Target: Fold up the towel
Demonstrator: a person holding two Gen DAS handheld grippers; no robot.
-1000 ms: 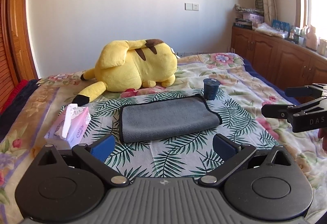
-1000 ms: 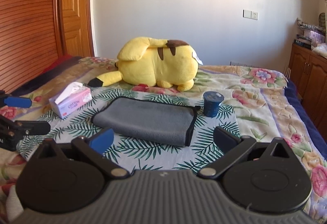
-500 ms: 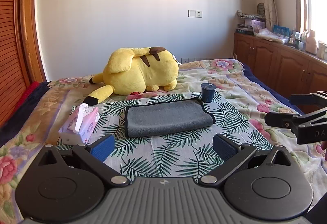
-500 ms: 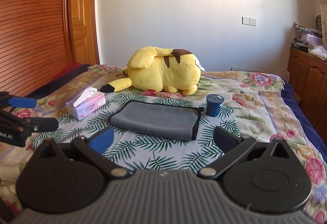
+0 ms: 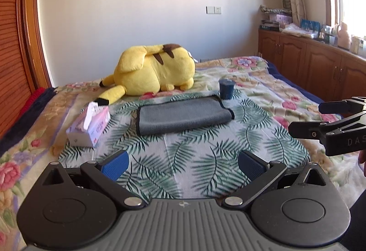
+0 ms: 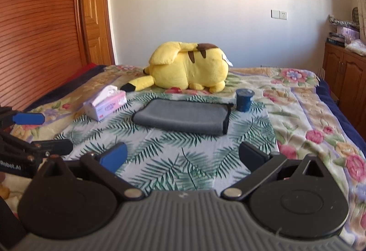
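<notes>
A grey towel [image 5: 183,114] with a black edge lies folded flat on the palm-leaf cloth on the bed; it also shows in the right wrist view [image 6: 183,118]. My left gripper [image 5: 183,165] is open and empty, held well short of the towel, above the cloth. My right gripper [image 6: 183,156] is open and empty too, at a similar distance from the towel. Each gripper shows in the other's view: the right one at the right edge [image 5: 320,120], the left one at the left edge [image 6: 41,134].
A yellow plush toy [image 5: 155,70] lies behind the towel. A dark blue cup [image 5: 226,89] stands at the towel's far right corner. A pink tissue box [image 5: 89,125] sits left of the towel. Wooden cabinets [image 5: 320,67] line the right wall.
Both grippers have pulled back and up from the towel, which looks smaller and farther now. Both stay open. The towel has not moved.
</notes>
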